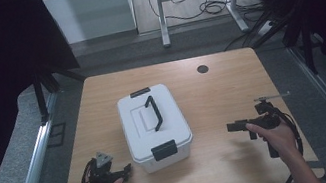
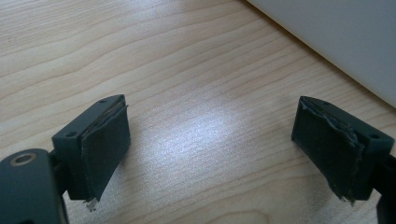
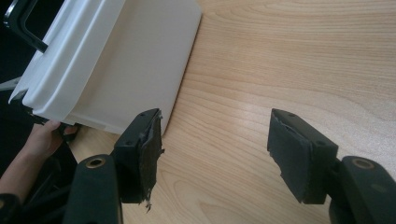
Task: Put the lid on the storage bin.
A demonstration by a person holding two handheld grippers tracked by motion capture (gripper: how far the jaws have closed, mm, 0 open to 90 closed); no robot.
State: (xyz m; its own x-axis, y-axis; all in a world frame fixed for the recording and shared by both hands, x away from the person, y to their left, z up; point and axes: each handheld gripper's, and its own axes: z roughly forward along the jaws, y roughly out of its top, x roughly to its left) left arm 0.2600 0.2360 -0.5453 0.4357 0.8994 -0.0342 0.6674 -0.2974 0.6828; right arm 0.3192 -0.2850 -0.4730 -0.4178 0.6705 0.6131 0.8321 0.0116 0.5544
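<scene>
Two open claws, left [image 1: 125, 171] and right [image 1: 234, 126], flanking white box [image 1: 154, 121], apart.

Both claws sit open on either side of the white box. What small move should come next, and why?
Probably bring the right claw in toward the white box. Its jaws stand wide with nothing between them and are apart from the box's side; the latch looks closed and the handle lies flat.

Cut-off box and hidden forearm

Beyond the left gripper [image 2: 210, 140], only a corner of the white box [image 2: 336, 37] shows, cut by the frame edge; past the right gripper [image 3: 215, 149], the other hand [image 3: 39, 140] is half hidden under the box.
</scene>
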